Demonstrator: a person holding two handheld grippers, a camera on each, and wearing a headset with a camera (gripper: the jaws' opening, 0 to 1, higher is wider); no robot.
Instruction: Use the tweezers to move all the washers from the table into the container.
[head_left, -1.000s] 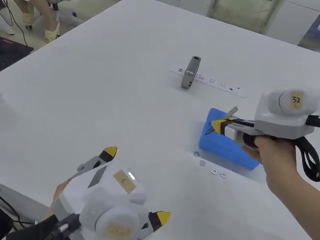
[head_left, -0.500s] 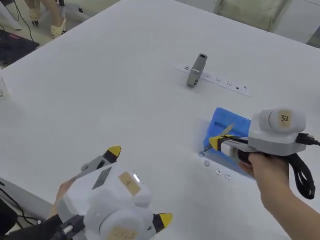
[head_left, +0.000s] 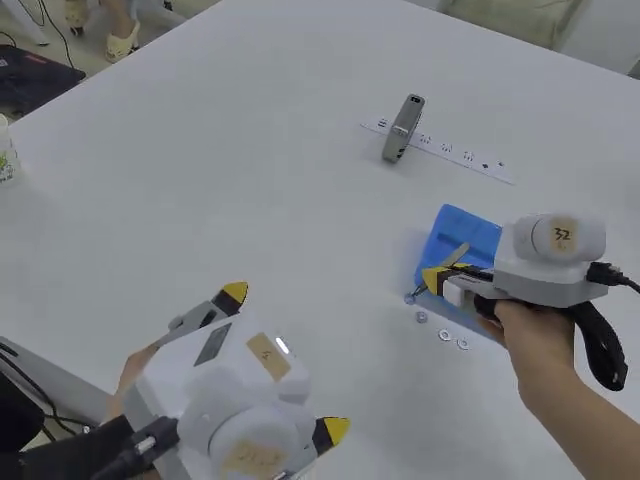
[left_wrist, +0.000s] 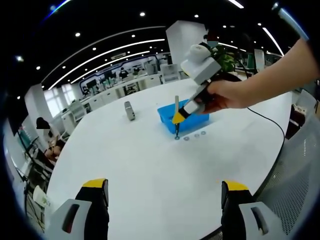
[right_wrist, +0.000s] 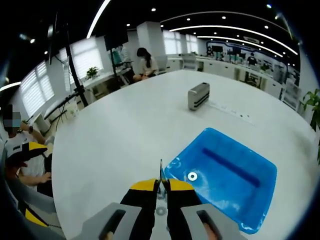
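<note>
My right gripper (head_left: 437, 281) (right_wrist: 161, 186) is shut on the tweezers (head_left: 422, 290) (right_wrist: 160, 172), low beside the left corner of the blue container (head_left: 467, 233) (right_wrist: 230, 172) (left_wrist: 167, 112). The tweezers' tip touches the table at one washer (head_left: 409, 299) (left_wrist: 177, 137). Three more washers (head_left: 444, 335) (left_wrist: 196, 135) lie in a row along the container's near side. One washer (right_wrist: 192, 176) lies inside the container. My left gripper (head_left: 284, 362) (left_wrist: 165, 187) stands open near the table's front edge, far from the washers, with nothing between its fingers.
A grey metal block (head_left: 403, 127) (right_wrist: 198, 95) stands on a white power strip (head_left: 455, 156) at the far side. A cup (head_left: 6, 160) sits at the left edge. People sit beyond the table (right_wrist: 145, 65).
The right gripper has dropped from above the container to the table, bringing the tweezers' tip to the first washer. The head camera has shifted. The left gripper stays open.
</note>
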